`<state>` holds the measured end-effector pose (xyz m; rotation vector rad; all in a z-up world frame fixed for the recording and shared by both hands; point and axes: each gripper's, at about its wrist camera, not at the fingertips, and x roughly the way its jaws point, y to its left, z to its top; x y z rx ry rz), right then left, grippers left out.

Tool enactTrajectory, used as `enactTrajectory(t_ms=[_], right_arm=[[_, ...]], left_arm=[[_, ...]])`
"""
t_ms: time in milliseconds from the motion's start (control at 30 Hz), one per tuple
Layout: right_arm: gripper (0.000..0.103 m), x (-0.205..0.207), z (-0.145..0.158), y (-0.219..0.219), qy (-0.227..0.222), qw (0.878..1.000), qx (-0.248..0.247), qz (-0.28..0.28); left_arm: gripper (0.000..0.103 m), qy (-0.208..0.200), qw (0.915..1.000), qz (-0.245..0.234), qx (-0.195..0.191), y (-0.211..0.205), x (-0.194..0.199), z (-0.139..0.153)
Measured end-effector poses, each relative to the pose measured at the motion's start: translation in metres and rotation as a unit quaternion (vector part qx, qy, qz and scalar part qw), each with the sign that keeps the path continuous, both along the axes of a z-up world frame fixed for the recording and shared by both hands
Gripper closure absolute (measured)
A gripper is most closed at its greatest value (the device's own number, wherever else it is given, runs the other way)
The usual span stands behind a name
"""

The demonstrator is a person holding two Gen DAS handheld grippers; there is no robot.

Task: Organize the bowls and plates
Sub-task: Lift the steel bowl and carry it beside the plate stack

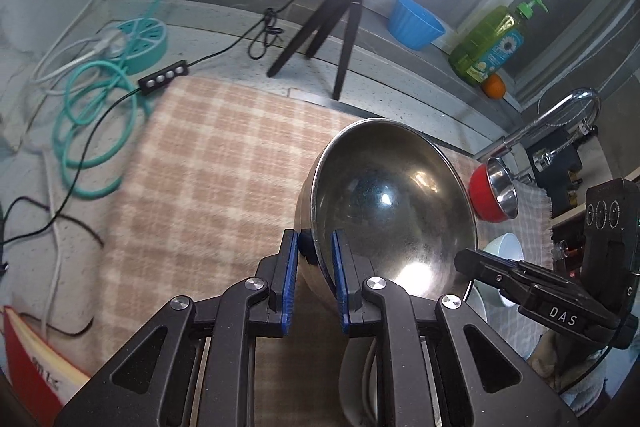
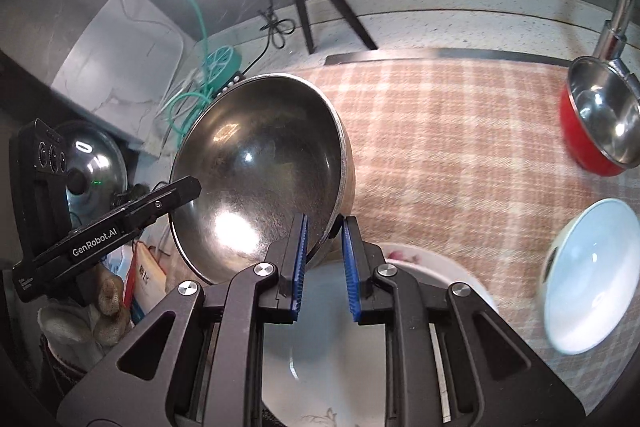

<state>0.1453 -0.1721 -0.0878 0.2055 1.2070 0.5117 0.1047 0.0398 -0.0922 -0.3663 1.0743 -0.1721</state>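
Observation:
A large steel bowl (image 1: 384, 203) is held tilted above the checked cloth (image 1: 208, 163). My left gripper (image 1: 316, 247) is shut on its near rim. My right gripper (image 2: 324, 231) is shut on the opposite rim of the same bowl (image 2: 256, 167). The right gripper's body shows in the left wrist view (image 1: 532, 287), and the left gripper's body shows in the right wrist view (image 2: 108, 231). A white plate with a floral edge (image 2: 332, 339) lies under the right gripper. A white bowl (image 2: 592, 279) and a red bowl with a steel inside (image 2: 600, 123) sit at the right.
A ring light on a black tripod (image 1: 324, 27) stands at the back of the counter, with cables and a teal cord (image 1: 96, 131) at the left. A blue bowl (image 1: 416, 23), a green soap bottle (image 1: 492, 43), an orange (image 1: 494, 87) and a tap (image 1: 560, 115) are at the back right. A steel lid (image 2: 92, 167) lies at the left.

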Motion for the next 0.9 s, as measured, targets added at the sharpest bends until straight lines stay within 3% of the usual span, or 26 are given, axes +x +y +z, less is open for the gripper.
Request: enactTrajectory(t_ms=[400,900], right_arm=[[0.084,-0.031,-0.010,0.050,0.015,0.998,-0.006,0.057],[0.082,-0.047,-0.022,0.079,0.039,0.995,-0.007,0.086]], left_arm=[[0.088,0.018,0.9986,0.050,-0.001,0.044,-0.042,-0.015],[0.088,0.040,0.9962,0.077,-0.003,0.070,-0.059,-0.033]])
